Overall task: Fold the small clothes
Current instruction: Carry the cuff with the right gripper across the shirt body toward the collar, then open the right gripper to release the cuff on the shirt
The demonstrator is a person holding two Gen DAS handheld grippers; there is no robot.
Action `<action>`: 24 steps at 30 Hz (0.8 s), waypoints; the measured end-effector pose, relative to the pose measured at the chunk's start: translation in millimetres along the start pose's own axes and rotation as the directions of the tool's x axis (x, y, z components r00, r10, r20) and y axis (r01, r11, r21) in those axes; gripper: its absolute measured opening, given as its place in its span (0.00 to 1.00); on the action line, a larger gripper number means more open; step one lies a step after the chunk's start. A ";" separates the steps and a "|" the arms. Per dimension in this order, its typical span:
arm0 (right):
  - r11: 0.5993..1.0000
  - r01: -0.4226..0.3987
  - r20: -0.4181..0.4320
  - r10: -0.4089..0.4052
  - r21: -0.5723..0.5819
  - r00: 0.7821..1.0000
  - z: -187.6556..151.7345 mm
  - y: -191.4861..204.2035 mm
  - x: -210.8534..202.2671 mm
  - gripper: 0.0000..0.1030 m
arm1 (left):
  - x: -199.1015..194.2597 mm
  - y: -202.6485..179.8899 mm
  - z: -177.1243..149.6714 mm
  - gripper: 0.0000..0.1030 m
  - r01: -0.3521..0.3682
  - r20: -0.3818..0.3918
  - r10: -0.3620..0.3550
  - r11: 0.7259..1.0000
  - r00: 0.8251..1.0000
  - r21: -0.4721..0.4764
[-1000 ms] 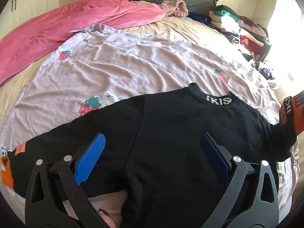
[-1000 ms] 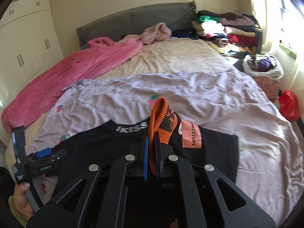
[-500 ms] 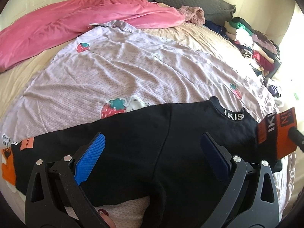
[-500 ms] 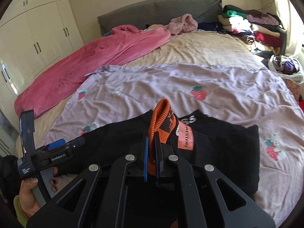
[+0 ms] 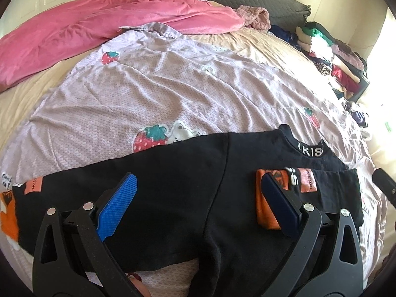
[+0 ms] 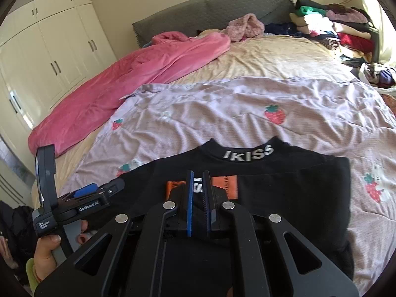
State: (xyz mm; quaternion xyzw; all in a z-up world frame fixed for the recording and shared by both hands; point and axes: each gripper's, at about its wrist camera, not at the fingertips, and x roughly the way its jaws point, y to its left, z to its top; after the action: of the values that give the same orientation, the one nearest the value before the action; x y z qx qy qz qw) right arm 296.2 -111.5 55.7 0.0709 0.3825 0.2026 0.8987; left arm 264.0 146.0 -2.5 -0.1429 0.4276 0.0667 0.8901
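Left gripper [image 5: 198, 195]: jaws spread wide, holding nothing, poised low over the black top [image 5: 178, 193]. The blue left pad sits above the left sleeve [image 5: 61, 198]; the darker right pad lies in front of the orange cuff [image 5: 266, 208] of the right sleeve [image 5: 334, 188].

Right gripper [image 6: 198, 193]: jaws slightly parted with a narrow gap, nothing between them. White lettering on the folded sleeve shows through the gap.

Top: lies flat, front down or up cannot be told, on the lilac sheet [image 5: 173, 94], collar [image 6: 247, 152] pointing toward the headboard [image 6: 210, 7]. The right sleeve is folded across the body, its cuff and orange patch [image 6: 224, 185] resting near the centre below the collar. The left sleeve lies stretched out sideways, orange cuff at its far end.

Surroundings: the sheet, printed with strawberries, covers a beige bed [image 6: 284, 57]. A pink blanket [image 6: 123, 84] is bunched along the far left side. A clothes pile [image 6: 331, 24] stands at the far right, and wardrobes [image 6: 49, 54] line the left wall.
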 end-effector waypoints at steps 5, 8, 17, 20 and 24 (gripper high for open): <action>0.997 0.078 -0.001 -0.078 0.013 0.997 -9.7 -27.9 -5.8 0.15 | 10.0 -7.3 -5.8 0.91 0.053 -0.022 -0.053 0.999 0.998 -0.003; 0.991 0.134 -0.010 -0.134 0.027 0.991 -20.2 -49.5 -9.4 0.24 | 16.5 -15.2 -9.9 0.91 0.074 -0.035 -0.074 0.997 0.997 0.004; 0.978 0.203 -0.031 -0.202 0.056 0.979 -34.5 -91.5 -20.8 0.37 | 31.0 -38.4 -25.9 0.75 0.214 -0.108 -0.213 0.977 0.971 -0.007; 0.975 0.212 -0.015 -0.211 0.067 0.977 -33.9 -97.1 -26.7 0.38 | 36.0 -46.4 -32.7 0.66 0.242 -0.127 -0.242 0.970 0.962 -0.014; 0.974 0.212 -0.001 -0.213 0.081 0.977 -35.5 -103.5 -29.1 0.38 | 39.2 -53.8 -37.9 0.55 0.270 -0.141 -0.270 0.963 0.952 -0.020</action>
State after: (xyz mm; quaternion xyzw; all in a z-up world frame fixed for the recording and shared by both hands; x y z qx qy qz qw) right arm 284.7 -218.5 20.9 0.0667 0.3924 0.0893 0.9130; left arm 273.4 83.0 -44.9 -0.2047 0.4668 -0.0658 0.8579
